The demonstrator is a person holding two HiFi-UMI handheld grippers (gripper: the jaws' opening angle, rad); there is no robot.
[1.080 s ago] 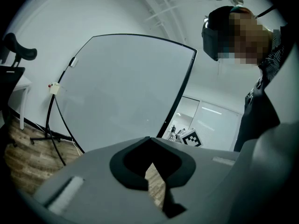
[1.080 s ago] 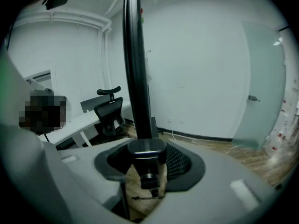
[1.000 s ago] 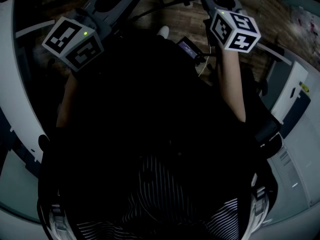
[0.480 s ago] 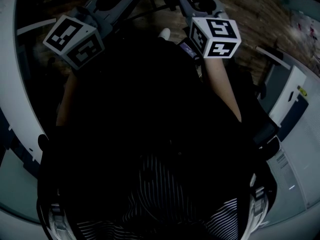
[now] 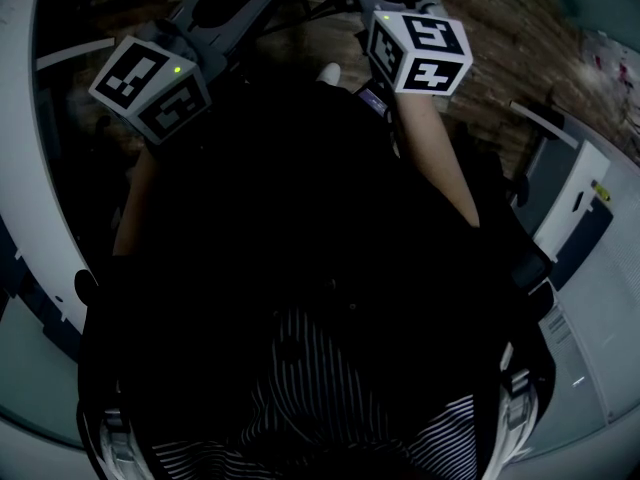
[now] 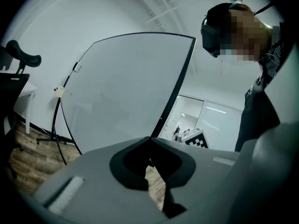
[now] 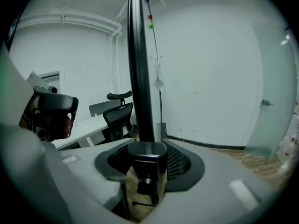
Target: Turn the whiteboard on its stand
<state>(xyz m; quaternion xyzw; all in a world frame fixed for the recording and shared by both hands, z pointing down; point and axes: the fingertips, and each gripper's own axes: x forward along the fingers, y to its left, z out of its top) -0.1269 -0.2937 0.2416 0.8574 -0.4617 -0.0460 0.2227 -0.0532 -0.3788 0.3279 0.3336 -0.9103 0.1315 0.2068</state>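
Note:
In the left gripper view the whiteboard (image 6: 126, 87) is a pale sheet in a thin black frame, tilted. Its lower corner edge runs down into my left gripper (image 6: 150, 139), whose jaw tips are closed on that frame. In the right gripper view a black upright bar (image 7: 139, 69) of the whiteboard's stand rises between the jaws of my right gripper (image 7: 147, 149). The jaws sit against both sides of the bar's thicker collar. Small coloured magnets (image 7: 149, 17) show beside the bar. The head view is dark, with only the left marker cube (image 5: 150, 86) and the right marker cube (image 5: 418, 50) clearly visible.
A black office chair (image 7: 117, 113) and a white desk (image 7: 86, 129) stand beyond the bar. A hand holding a black handle (image 7: 50, 113) is at the left. Thin black stand legs and cables (image 6: 58, 125) run down to the wooden floor (image 6: 32, 153). White walls are close all round.
In the head view my right gripper's cube has moved left and slightly up. The left cube has stayed almost where it was.

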